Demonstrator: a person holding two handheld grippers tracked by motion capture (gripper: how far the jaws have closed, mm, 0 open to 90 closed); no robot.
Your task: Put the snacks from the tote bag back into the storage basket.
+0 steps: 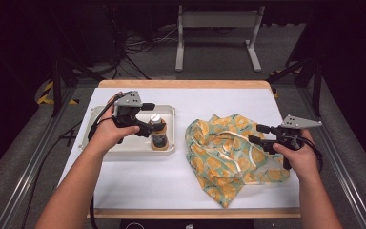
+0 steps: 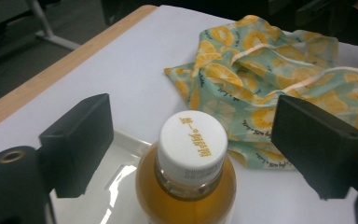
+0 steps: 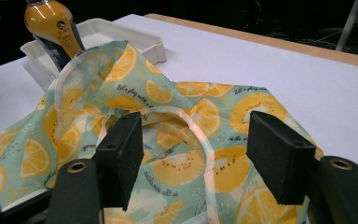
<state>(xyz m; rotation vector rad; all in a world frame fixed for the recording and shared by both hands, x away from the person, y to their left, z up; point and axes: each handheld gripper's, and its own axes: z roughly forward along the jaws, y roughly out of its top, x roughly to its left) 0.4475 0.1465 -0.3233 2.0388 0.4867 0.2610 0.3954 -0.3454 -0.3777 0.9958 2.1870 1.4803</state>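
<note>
A bottle of amber drink (image 1: 159,133) with a white cap (image 2: 193,141) stands upright in a white tray (image 1: 100,143) at the table's left. My left gripper (image 1: 148,125) is open, its jaws either side of the bottle's neck and apart from it. To the right lies a crumpled cloth bag (image 1: 228,150) printed with orange and kiwi slices, with pale handles (image 3: 200,135). My right gripper (image 1: 256,134) is open just above the bag's right part, one handle loop lying between its jaws. The bottle (image 3: 53,28) and tray (image 3: 135,35) stand beyond the bag in the right gripper view.
The white table top (image 1: 138,181) has a wooden edge (image 1: 186,84) at the far side. A white metal frame (image 1: 217,33) and cables stand on the floor behind. Bare table lies in front of the tray and bag.
</note>
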